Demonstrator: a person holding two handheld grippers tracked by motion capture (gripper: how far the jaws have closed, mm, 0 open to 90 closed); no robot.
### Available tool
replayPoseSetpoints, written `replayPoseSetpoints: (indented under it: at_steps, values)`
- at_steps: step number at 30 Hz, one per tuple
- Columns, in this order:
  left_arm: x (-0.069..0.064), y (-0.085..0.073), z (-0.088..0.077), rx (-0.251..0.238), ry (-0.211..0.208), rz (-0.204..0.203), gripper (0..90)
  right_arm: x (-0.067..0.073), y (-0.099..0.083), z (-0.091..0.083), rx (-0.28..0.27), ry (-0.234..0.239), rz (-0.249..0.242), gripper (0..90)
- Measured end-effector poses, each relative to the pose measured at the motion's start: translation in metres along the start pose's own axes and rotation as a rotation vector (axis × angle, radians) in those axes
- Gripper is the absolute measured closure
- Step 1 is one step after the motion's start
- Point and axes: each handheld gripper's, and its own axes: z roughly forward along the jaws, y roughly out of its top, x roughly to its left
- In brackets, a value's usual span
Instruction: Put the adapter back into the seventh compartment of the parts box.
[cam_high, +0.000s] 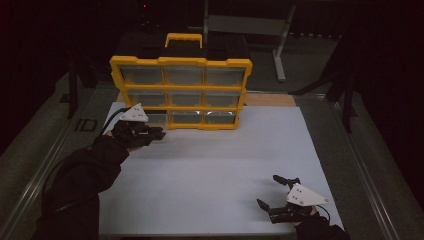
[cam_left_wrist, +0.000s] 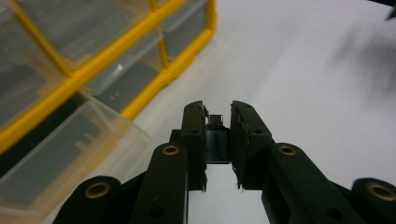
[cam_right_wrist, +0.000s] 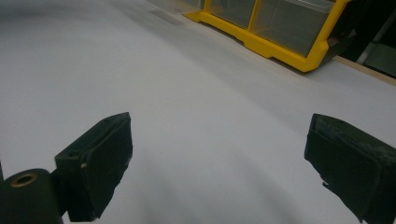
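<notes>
Black small part (cam_left_wrist: 217, 142) | clamped, left gripper (cam_left_wrist: 218, 112) | right gripper (cam_right_wrist: 219, 158) spread

Black sleeves, black gloves; black claws (cam_high: 159, 134), brass rivets, grey triangular plates, trailing cables.

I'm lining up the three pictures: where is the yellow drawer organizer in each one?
High view: yellow drawer organizer stands upper centre, at the white mat's far edge.
Left gripper view: upper left, one clear drawer pulled out.
Right gripper view: top right.
Shared landmark: the white mat.
</notes>
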Motion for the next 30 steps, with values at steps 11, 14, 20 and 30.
replayPoseSetpoints:
  at_steps: [11, 14, 20, 30]
  values:
    - [0.016, 0.002, -0.004, -0.047, 0.060, -0.070, 75.9, 0.000, 0.000, 0.000, 0.000, 0.000, 0.000, 7.8]
    - [0.019, 0.001, -0.004, -0.057, 0.084, -0.091, 75.9, 0.000, 0.000, 0.000, 0.000, 0.000, 0.000, 7.8]
    - [0.027, -0.002, -0.002, -0.079, 0.145, -0.141, 75.9, 0.000, 0.000, 0.000, 0.001, 0.001, 0.000, 7.8]
    - [0.036, -0.006, 0.001, -0.127, 0.217, -0.197, 75.9, 0.000, 0.000, 0.000, 0.000, 0.002, 0.000, 7.8]
